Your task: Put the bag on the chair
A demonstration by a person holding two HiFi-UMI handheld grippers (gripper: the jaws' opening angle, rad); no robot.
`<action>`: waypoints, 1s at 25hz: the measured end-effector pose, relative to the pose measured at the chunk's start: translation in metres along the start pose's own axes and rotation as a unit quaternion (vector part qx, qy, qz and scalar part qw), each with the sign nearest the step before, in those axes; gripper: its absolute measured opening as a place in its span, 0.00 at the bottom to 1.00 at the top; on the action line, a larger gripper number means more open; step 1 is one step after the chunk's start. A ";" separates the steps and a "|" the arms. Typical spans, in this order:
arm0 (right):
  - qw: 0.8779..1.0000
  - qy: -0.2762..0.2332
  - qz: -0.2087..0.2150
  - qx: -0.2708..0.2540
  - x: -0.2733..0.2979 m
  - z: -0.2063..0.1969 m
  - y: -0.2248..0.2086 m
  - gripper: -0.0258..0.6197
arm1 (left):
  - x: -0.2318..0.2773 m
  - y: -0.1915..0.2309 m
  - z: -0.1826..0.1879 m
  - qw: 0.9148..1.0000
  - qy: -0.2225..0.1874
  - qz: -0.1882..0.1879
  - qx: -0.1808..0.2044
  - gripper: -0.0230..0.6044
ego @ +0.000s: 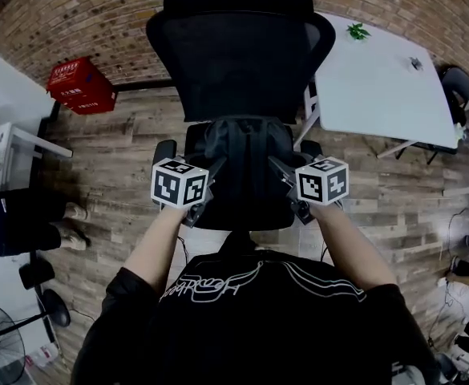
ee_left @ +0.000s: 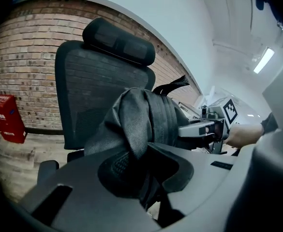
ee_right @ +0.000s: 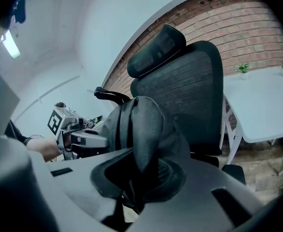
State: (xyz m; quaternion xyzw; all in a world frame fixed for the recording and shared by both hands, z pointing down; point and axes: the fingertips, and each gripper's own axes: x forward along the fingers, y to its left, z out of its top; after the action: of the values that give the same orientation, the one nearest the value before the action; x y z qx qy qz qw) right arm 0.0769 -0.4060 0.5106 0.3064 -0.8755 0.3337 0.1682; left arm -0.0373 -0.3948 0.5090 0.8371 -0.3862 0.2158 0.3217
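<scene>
1. The black bag [ego: 238,147] hung between the two grippers, above the seat [ego: 242,213] of the office chair [ego: 238,50] and close in front of its mesh backrest.
2. The left gripper [ego: 212,171] had its jaws clamped on a fold of fabric at the bag's left side. Its own view showed the cloth pinched and bunched in the narrow gap.
3. The right gripper [ego: 280,169] had its jaws closed the same way on a fold at the bag's right side, with fabric pulled up out of the gap.
4. Likely reason for the two-sided hold: the bag was soft and would sag from a single pinch. Holding both flanks kept it upright and level. The carry handle [ee_left: 172,85] arched free on top, ungripped.
5. The bag sat centred across the seat and nearer its back edge. A strip at the front edge lay bare.
6. I could not tell whether the bag's bottom touched the seat, because its own bulk hid the contact.
7. The white table [ego: 378,79] stood to the chair's right and the red crate [ego: 80,85] lay on the floor to its left, both well apart from the work.
8. Judgement: the placing was nearly done, with settling and release left. The limp bag might slump forward unless it leaned on the backrest.
</scene>
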 end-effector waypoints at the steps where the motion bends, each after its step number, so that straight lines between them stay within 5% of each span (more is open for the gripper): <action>1: 1.000 0.005 -0.003 -0.001 0.006 0.003 -0.005 0.10 | 0.004 0.006 0.003 1.000 0.001 0.000 0.001 0.14; 14: 0.999 0.026 -0.035 -0.013 0.077 0.022 -0.063 0.11 | 0.061 0.077 0.021 0.999 0.033 0.008 0.022 0.14; 25: 0.997 0.049 -0.052 0.015 0.114 -0.006 -0.092 0.11 | 0.096 0.109 -0.008 0.999 0.032 0.001 0.032 0.14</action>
State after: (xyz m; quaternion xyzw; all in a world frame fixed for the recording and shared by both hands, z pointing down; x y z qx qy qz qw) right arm 0.0509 -0.5047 0.6158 0.3376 -0.8439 0.3522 0.2231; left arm -0.0649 -0.4920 0.6138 0.8390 -0.3699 0.2551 0.3068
